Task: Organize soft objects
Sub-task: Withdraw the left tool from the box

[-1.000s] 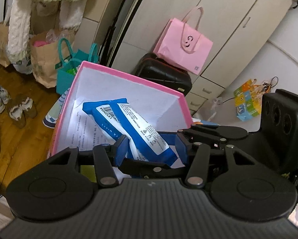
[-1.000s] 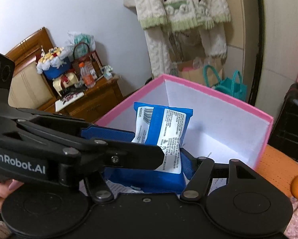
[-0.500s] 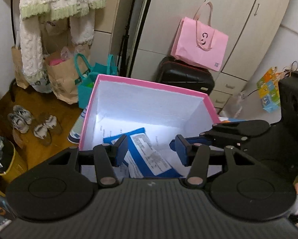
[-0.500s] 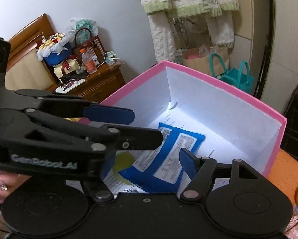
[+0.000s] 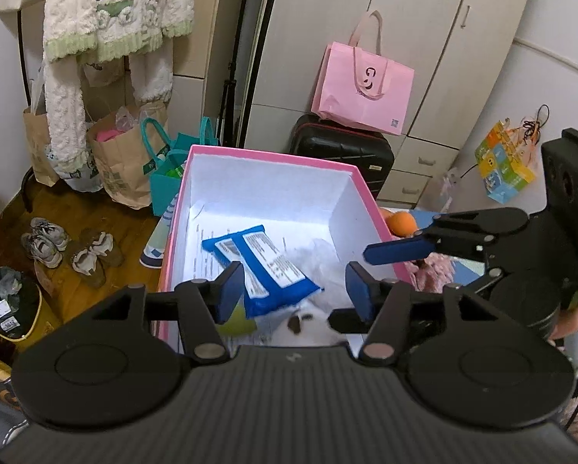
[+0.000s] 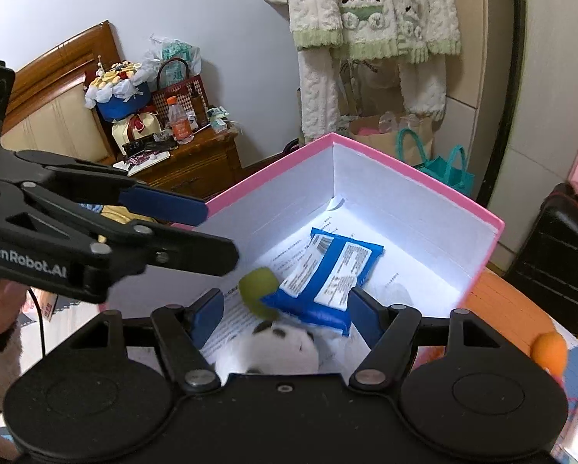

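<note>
A pink box (image 5: 273,153) with white inner walls stands open below both grippers; it also shows in the right wrist view (image 6: 412,168). A blue wipes pack (image 5: 263,268) lies flat on papers inside it, also in the right wrist view (image 6: 333,276). A white plush toy (image 6: 277,348) and a green ball (image 6: 258,292) lie in the box beside the pack. My left gripper (image 5: 294,290) is open and empty above the box's near edge. My right gripper (image 6: 287,309) is open and empty above the plush.
An orange (image 5: 403,222) lies right of the box. A black suitcase (image 5: 341,147) with a pink bag (image 5: 362,92) stands behind. Paper bags (image 5: 122,158), a teal bag (image 5: 169,170) and shoes (image 5: 72,251) are on the floor at left. A wooden cabinet (image 6: 188,162) stands at far left.
Both grippers let go of the blue pack, which dropped flat into the box. Both opened wider and pulled back and up, so more of the box shows.
</note>
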Demonstrator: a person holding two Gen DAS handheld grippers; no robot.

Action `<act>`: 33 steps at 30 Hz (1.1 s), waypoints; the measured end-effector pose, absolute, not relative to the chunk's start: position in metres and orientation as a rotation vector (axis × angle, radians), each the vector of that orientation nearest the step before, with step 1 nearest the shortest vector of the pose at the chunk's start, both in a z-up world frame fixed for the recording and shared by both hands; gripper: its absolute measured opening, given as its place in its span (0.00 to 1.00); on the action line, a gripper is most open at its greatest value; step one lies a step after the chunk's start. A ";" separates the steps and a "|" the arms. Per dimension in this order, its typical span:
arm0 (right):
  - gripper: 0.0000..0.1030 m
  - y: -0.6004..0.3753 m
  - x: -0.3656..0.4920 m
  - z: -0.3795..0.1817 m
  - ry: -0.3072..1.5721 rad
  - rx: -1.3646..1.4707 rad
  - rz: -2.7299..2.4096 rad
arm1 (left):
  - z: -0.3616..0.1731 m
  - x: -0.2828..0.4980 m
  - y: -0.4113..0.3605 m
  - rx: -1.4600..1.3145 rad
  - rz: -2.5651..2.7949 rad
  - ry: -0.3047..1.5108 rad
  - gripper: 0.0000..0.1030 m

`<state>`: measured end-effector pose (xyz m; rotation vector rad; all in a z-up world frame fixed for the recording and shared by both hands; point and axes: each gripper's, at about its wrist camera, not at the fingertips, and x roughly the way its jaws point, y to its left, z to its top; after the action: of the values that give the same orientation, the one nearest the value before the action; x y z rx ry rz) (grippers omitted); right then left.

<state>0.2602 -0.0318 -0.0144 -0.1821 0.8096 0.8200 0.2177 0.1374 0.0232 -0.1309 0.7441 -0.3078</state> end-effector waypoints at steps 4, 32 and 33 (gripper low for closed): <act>0.73 -0.039 0.239 -0.005 0.791 -0.206 0.804 | 0.031 0.198 0.136 -0.108 -0.320 0.739 0.57; 0.73 -0.113 0.107 0.040 0.660 -0.242 0.717 | 0.067 0.048 0.078 0.054 -0.505 0.706 0.68; 0.73 -0.117 0.101 0.041 0.655 -0.241 0.706 | 0.068 0.042 0.074 0.061 -0.510 0.703 0.68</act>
<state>0.1014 -0.1169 0.0406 -0.2412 0.6553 0.7064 0.0424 0.0737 0.0680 0.0615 0.7027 -0.5097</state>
